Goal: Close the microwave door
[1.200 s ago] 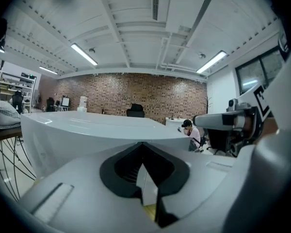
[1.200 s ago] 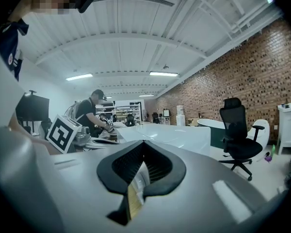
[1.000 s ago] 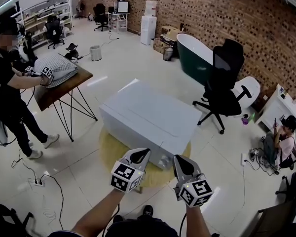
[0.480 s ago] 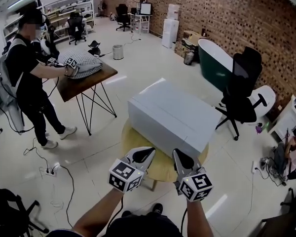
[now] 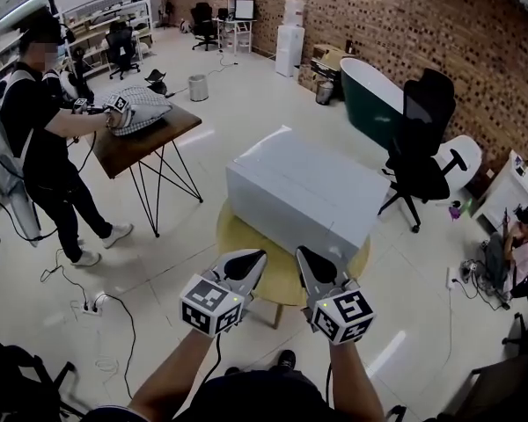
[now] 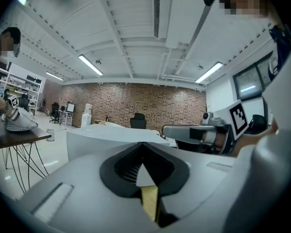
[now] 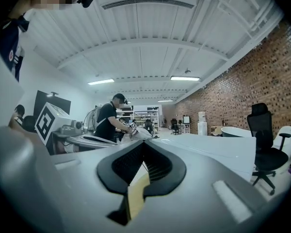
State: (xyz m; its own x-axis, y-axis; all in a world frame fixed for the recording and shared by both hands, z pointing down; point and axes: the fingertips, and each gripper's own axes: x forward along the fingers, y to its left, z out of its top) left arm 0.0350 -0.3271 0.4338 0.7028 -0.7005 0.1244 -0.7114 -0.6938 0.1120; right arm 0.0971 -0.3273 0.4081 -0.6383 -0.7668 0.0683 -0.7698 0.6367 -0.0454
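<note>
The microwave [image 5: 308, 192] is a plain white box on a round wooden table [image 5: 246, 236]; its door does not show from here. My left gripper [image 5: 253, 258] and right gripper [image 5: 304, 255] hover side by side just short of the table's near edge, tips pointing at the microwave, both shut on nothing. In the left gripper view the jaws [image 6: 143, 147] meet at the tip, with the microwave [image 6: 106, 137] beyond and the right gripper [image 6: 194, 132] alongside. The right gripper view shows the right gripper [image 7: 144, 144] shut, the microwave [image 7: 218, 147] to its right.
A person [image 5: 35, 121] stands at far left, working a folded cloth [image 5: 136, 108] on a brown table [image 5: 150, 139]. A black office chair [image 5: 422, 148] and a dark bathtub [image 5: 370, 95] sit behind the microwave. Another person [image 5: 510, 244] sits at right. Cables [image 5: 79, 301] lie on the floor.
The head view has shifted, so the microwave and table sit more centred in it. Both grippers stay shut and side by side, a little lower in frame.
</note>
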